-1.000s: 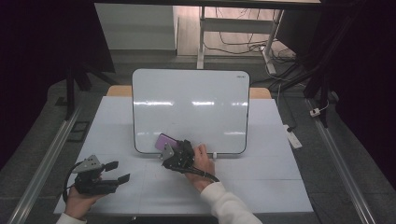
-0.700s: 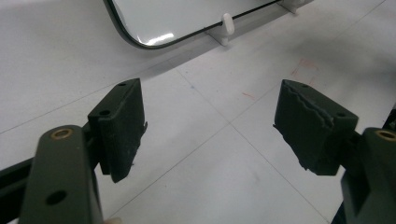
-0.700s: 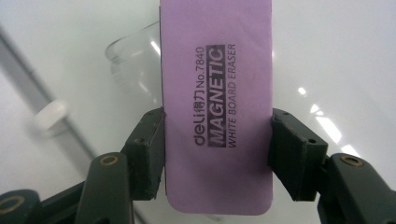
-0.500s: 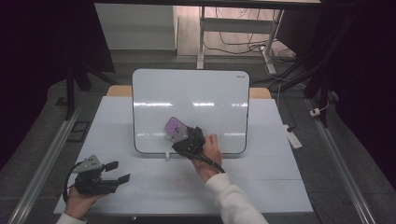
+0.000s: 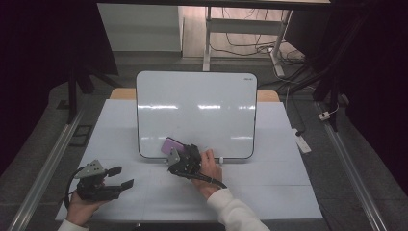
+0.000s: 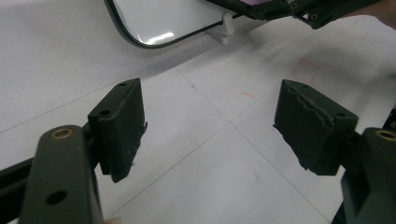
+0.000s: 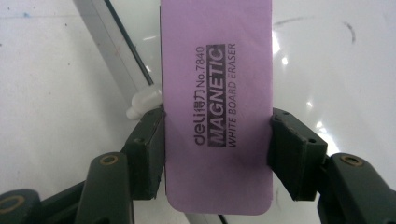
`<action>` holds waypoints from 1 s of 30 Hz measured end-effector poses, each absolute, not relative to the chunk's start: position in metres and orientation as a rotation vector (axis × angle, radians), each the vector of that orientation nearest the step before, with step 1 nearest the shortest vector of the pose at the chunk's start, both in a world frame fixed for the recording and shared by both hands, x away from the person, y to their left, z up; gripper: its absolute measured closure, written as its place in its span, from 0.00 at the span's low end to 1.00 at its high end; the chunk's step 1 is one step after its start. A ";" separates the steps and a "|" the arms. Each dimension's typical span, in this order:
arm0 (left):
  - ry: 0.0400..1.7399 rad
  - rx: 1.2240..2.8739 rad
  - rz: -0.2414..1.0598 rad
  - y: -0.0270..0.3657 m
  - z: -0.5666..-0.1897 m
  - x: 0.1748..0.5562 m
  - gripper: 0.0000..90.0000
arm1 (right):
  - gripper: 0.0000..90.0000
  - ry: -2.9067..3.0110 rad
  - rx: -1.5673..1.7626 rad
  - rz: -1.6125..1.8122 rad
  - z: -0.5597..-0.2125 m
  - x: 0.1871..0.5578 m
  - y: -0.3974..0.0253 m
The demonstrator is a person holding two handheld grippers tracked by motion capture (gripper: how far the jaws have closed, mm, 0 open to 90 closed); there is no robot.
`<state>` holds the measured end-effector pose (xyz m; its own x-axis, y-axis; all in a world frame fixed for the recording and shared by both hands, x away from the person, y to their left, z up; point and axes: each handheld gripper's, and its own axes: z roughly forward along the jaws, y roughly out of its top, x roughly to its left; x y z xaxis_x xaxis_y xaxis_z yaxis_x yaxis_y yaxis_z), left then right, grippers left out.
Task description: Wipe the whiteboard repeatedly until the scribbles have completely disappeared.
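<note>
High view: a whiteboard (image 5: 196,113) stands propped at a slant on the white table (image 5: 269,183), its lower edge toward the person. The right gripper (image 5: 179,155) is at the board's lower edge, left of centre, carried by the person's right hand (image 5: 210,169). It holds a purple eraser (image 5: 171,145), which lies over the lower part of the board surface, near the lower-left corner. From this angle the contact between eraser and board cannot be confirmed; it appears to rest on or just above the surface.

Right gripper view: the jaws are clamped on the two long sides of the eraser (image 7: 217,107), one jaw on each side, about midway along its length. The printed top face reads "deli No.7840 MAGNETIC WHITE BOARD ERASER". Below the eraser lies the glossy board (image 7: 336,70), with faint dark marks at the upper right. The dark board frame (image 7: 128,46) runs diagonally at the left, with a small white clip (image 7: 140,105) just beside the left jaw.

Left gripper view: the jaws stand wide apart with nothing between them, above the bare table (image 6: 210,154). The board's rounded corner (image 6: 149,28) is at the top.

In the high view the left gripper (image 5: 120,177) is at the table's near-left, well apart from the board, held in the left hand (image 5: 82,209).
</note>
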<state>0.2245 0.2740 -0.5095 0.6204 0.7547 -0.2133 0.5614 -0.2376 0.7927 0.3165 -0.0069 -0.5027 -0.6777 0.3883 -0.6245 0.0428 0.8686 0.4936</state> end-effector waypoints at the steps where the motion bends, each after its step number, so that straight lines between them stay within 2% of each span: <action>1: 1.043 1.926 0.265 0.274 -0.509 0.224 0.28 | 0.45 2.264 0.310 0.576 -0.503 0.317 -0.007; 8: 1.043 1.925 0.267 0.274 -0.509 0.225 0.28 | 0.45 2.230 0.437 0.623 -0.479 0.336 -0.031; 14: 1.046 1.924 0.267 0.274 -0.509 0.224 0.28 | 0.45 2.207 0.482 0.635 -0.461 0.351 -0.029; 17: 1.044 1.926 0.264 0.274 -0.510 0.225 0.28 | 0.45 2.223 0.432 0.613 -0.463 0.348 -0.018; 23: 1.047 1.921 0.265 0.275 -0.509 0.224 0.28 | 0.45 2.287 0.269 0.506 -0.494 0.322 0.004; 27: 1.045 1.926 0.267 0.274 -0.509 0.224 0.28 | 0.45 2.279 0.308 0.520 -0.488 0.327 -0.005; 30: 1.044 1.923 0.266 0.274 -0.509 0.224 0.28 | 0.45 2.239 0.432 0.573 -0.468 0.343 -0.020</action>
<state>0.2242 0.2743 -0.5089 0.6198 0.7550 -0.2141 0.5605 -0.2348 0.7942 0.3431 -0.0196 -0.4682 -0.6458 0.4711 -0.6008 0.1246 0.8414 0.5258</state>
